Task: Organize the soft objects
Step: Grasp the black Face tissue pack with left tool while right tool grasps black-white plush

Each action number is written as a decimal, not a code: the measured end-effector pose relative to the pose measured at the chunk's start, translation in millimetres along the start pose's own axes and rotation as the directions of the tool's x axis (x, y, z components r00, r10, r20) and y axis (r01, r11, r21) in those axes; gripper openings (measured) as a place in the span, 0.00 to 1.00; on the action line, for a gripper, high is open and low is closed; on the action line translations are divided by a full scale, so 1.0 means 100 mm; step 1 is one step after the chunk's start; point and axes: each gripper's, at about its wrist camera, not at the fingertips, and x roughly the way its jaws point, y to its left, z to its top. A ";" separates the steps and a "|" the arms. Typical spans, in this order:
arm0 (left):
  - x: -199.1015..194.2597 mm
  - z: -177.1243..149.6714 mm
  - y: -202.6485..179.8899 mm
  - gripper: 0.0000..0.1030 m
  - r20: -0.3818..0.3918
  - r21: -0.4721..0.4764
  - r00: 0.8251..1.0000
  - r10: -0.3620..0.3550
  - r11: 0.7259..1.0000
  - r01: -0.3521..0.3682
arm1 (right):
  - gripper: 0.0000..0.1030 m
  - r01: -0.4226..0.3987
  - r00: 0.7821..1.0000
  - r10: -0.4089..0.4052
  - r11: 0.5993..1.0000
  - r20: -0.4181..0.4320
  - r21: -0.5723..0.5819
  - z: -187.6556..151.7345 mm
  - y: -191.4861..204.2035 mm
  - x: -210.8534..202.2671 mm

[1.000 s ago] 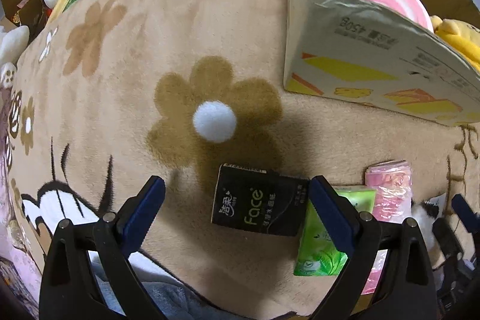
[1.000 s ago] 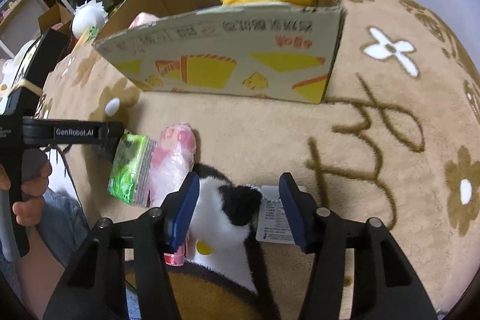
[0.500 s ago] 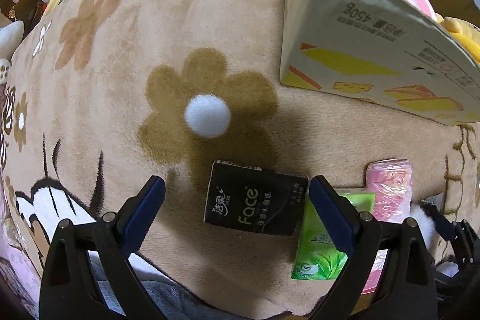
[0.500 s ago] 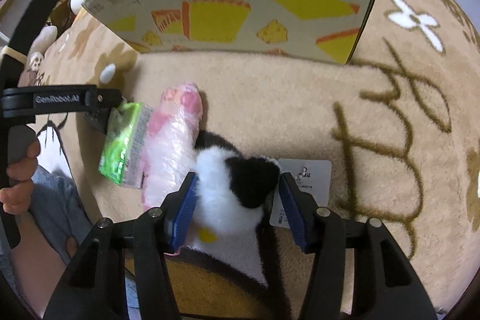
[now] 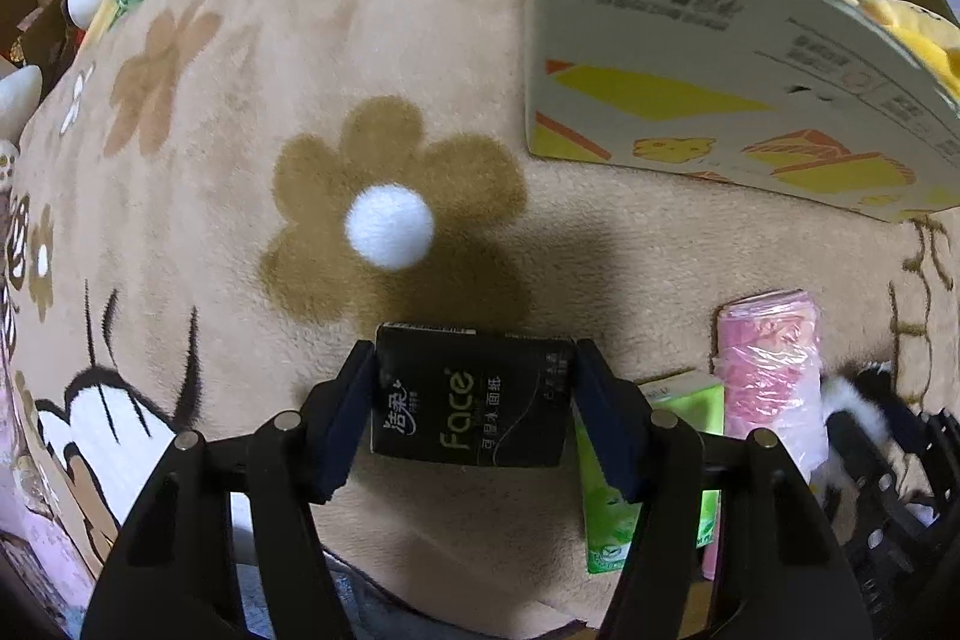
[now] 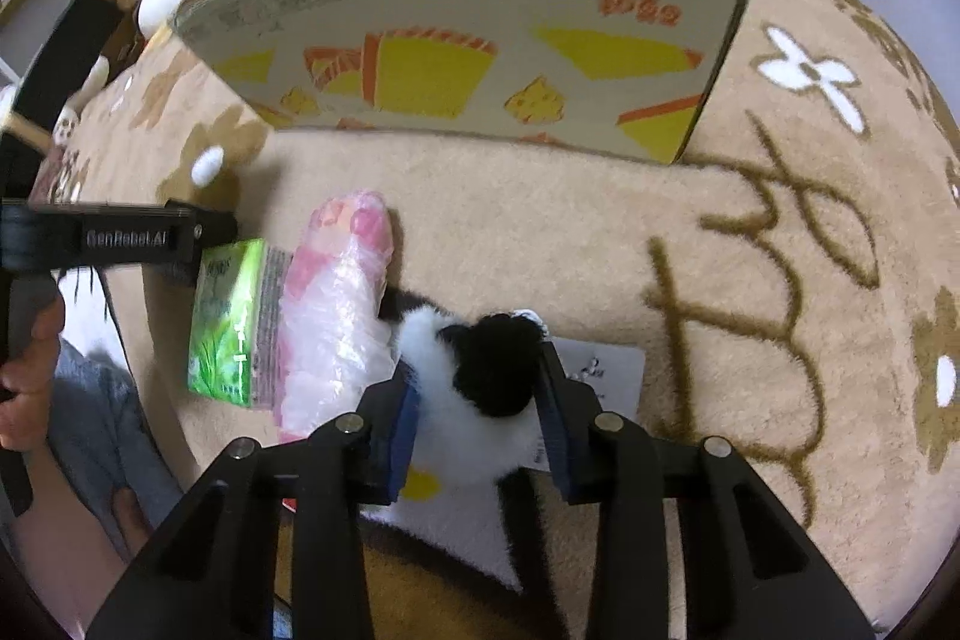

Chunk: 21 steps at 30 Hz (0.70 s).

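The black rectangular tissue pack printed "Face" (image 5: 474,400) lies flat on the tan flowered plush rug (image 5: 252,112), clamped at both short ends by the left gripper (image 5: 474,394). Beside it lie a green tissue pack (image 6: 231,316) and a pink plastic-wrapped roll (image 6: 336,316). The right gripper (image 6: 477,400) squeezes the black-and-white plush toy (image 6: 480,388). Open rug separates them from the printed cardboard box (image 6: 480,58).

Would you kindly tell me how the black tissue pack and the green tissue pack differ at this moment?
The black tissue pack is clamped between the left gripper fingers; the green tissue pack lies free on the blanket. Black has white lettering; green shows leaf artwork. Both are small soft rectangular packs.
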 end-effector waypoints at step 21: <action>-1.35 -0.31 -0.01 0.62 0.520 -0.015 0.854 -0.020 0.999 0.032 | 0.33 0.059 0.877 -0.080 0.997 0.473 0.059 0.19 -0.16 -1.16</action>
